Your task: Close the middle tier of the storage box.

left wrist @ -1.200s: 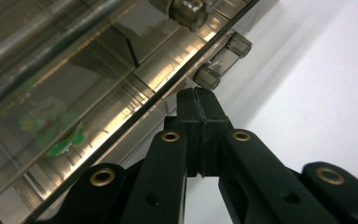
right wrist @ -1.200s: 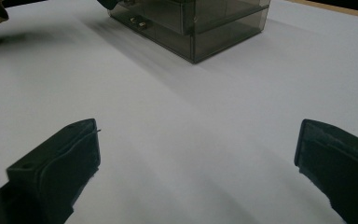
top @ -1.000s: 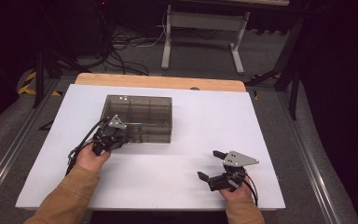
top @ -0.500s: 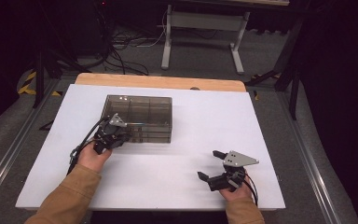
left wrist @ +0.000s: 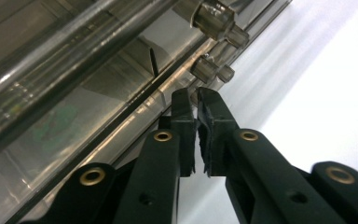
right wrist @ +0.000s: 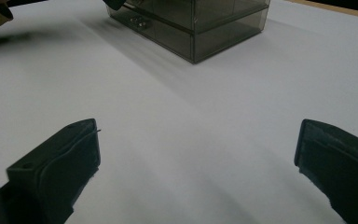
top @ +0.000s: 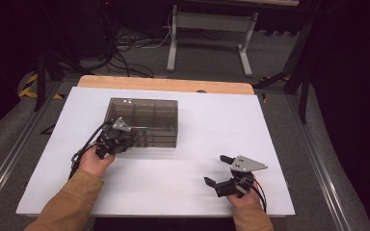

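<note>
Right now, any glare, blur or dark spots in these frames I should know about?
High view: white table bright and evenly lit, surroundings almost black. Left gripper view: bright streaks of glare along the smoky clear box, table beyond blown out to white. Right gripper view: the right gripper has its jaws soft and out of focus up close, and the box casts a faint shadow.

A white table top (top: 188, 159) lies over a wooden board, whose bare edge (top: 164, 84) shows along the far side. Beyond it, on the grey floor (top: 212, 67), stands a light metal stand (top: 207, 21) with two feet. Black cables (top: 125, 48) tangle left of it. Yellow-black tape (top: 29, 86) marks the floor at the left.
</note>
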The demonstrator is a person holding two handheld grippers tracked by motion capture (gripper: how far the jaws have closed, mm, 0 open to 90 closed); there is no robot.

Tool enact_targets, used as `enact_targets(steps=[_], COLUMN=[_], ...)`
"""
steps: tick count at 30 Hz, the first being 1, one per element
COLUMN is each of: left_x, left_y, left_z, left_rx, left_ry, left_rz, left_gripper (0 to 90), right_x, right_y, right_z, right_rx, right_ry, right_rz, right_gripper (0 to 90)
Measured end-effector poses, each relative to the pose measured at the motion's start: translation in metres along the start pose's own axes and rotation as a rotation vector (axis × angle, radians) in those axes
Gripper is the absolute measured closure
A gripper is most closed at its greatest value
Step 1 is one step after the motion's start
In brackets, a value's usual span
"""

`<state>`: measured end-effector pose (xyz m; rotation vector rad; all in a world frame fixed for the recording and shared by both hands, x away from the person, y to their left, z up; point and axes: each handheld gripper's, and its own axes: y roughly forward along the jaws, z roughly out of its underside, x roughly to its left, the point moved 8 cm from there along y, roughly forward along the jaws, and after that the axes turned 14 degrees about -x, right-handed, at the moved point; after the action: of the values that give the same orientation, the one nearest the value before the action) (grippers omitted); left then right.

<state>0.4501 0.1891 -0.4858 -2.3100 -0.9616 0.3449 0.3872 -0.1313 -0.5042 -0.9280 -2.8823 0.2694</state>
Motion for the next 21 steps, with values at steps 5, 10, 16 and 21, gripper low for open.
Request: enact_targets(steps=[5,10,16,21], left_x=[-0.003,-0.011,-0.018,-0.027], left_y=[-0.004,-0.011,-0.018,-0.024], left_z=[-0.001,-0.005,-0.01,-0.013], left_rx=[-0.01,-0.036,-0.081,-0.114], left_ry=[0.001,0.019,0.041,0.05], left_rz=[0.027,0.083,0.12,0.18], left_gripper=[78.9,55.3,29.9,13.7], right_x=[0.0,0.0,0.0,0.0], right_y=[0.0,0.0,0.0,0.001], right_z=[0.0,0.0,0.0,0.0], right_rx=[0.0,0.0,-0.002,0.002], right_ry=[-0.001,0.005,0.007,0.006], right_rz=[-0.001,-0.002,-0.004,-0.006], right_gripper=[0.3,0.3,0.3,0.3])
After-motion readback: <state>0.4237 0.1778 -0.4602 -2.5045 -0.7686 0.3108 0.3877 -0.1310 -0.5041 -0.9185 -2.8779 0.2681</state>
